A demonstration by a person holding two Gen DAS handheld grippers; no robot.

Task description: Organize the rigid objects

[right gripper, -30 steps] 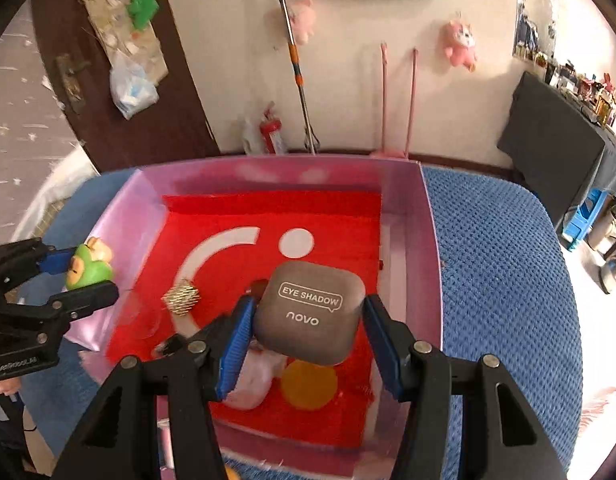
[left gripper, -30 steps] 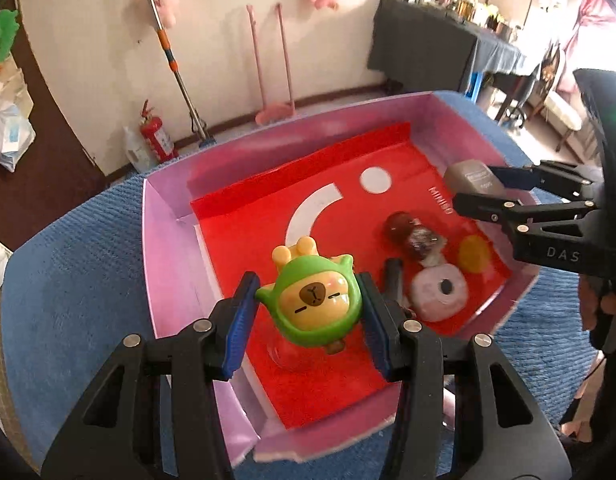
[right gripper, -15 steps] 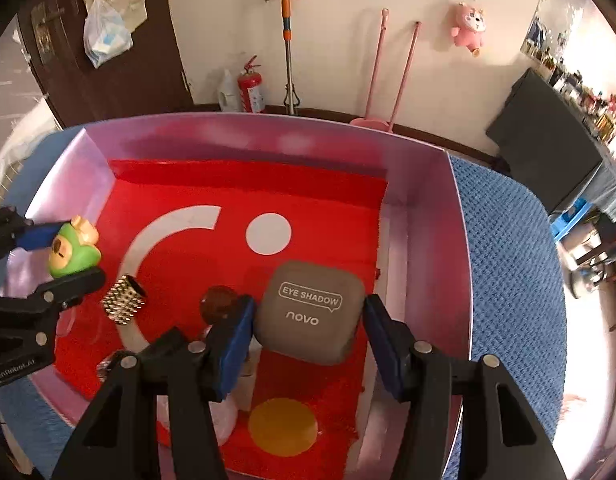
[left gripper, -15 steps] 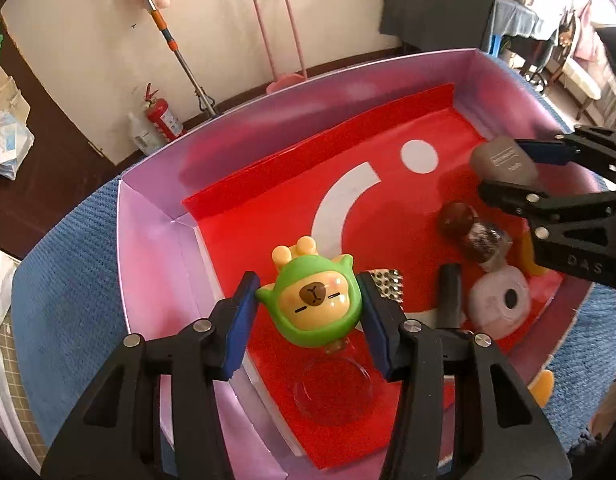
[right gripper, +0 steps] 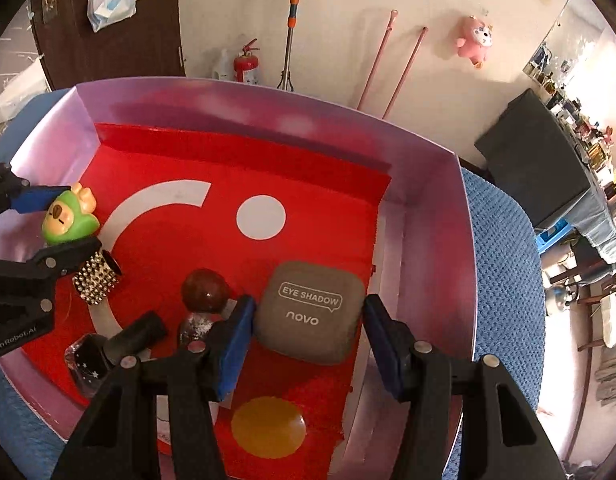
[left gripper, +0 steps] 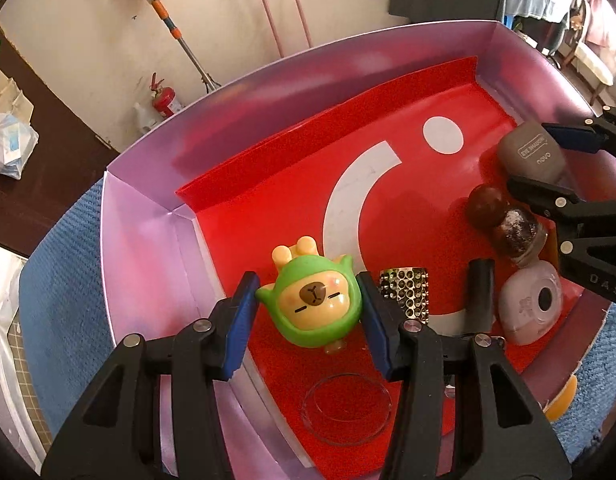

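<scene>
1. Box (left gripper: 147, 216) with lilac walls and a red liner bearing a white arc and dot sits on a blue textured cloth (right gripper: 504, 248); every task item lies inside it or hangs over it.
2. Left gripper (left gripper: 308, 306) reaches in over the box's left side, its blue pads pinching the green capybara toy (left gripper: 314, 304), which tilts and is lifted clear of the liner.
3. Right gripper (right gripper: 308, 330) is at the right side of the box; its jaws are spread a little wider than the grey eye shadow case (right gripper: 310, 312) between them. The left pad touches or nearly touches the case, while a gap shows at the right pad.
4. Pale pink round item (left gripper: 532, 306) with a dark centre rests near the front right wall.
5. Brown-capped bottle (left gripper: 504, 224) lies on the liner just beside the eye shadow case.
6. Black cylinder (left gripper: 480, 296) lies between the pink item and a gold studded piece (left gripper: 406, 292).
7. Clear round dish (left gripper: 346, 408) lies on the liner below the toy.
8. Yellow disc (right gripper: 267, 426) lies near the front edge.
</scene>
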